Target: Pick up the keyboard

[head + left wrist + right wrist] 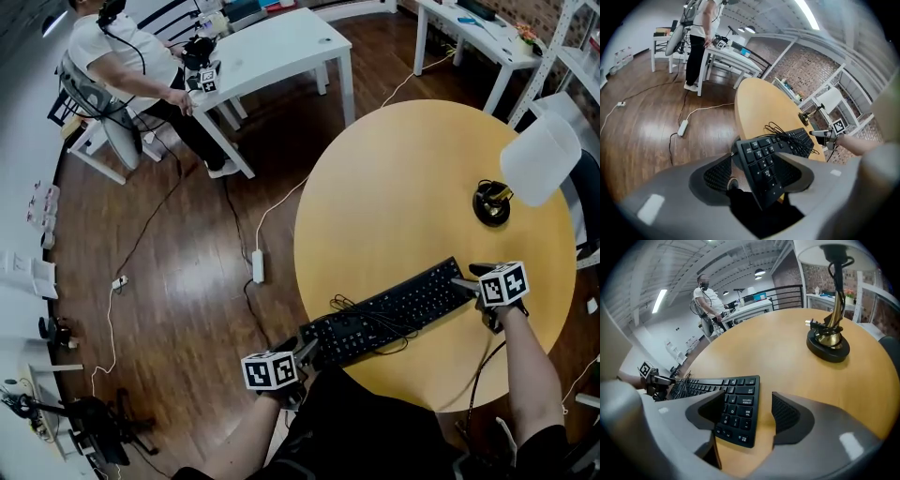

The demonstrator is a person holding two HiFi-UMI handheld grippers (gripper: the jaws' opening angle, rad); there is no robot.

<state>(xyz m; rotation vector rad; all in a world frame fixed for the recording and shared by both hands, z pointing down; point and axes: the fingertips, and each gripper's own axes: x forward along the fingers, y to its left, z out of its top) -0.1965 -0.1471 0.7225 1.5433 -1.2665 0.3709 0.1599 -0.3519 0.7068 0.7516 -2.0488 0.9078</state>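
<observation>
1 black keyboard (394,309) lies diag. across the near edge of the 1 round wooden table (412,187). Its L end overhangs the rim and its R end is well onto the top. Its own cable (370,314) sits in a loose tangle on the keys, approx. mid-board.

2 hand-held grippers, 1 per end. Left gripper (305,352) is at the overhanging end. In the left gripper view its jaws stand wide, w/ the keyboard (764,164) corner tilted between them; one jaw overlaps the key face and there's a dark gap on the other side. They aren't pinched on it. Right gripper (464,284) is at the far end. In the right gripper view the keyboard (736,408) end is between the jaws, also wide: the board is close against one jaw, w/ bare tabletop showing before the other.

1 lamp (491,202) further back on the table, w/ a black round base, brass stem and white shade, well apart from the keyboard.

Rest of the room: 2 white tables, one (272,47) w/ 1 person (122,56) at it, the other (478,37) over by the brick wall. 1 white power strip (258,266) is on the wood floor, w/ leads trailing off it.
</observation>
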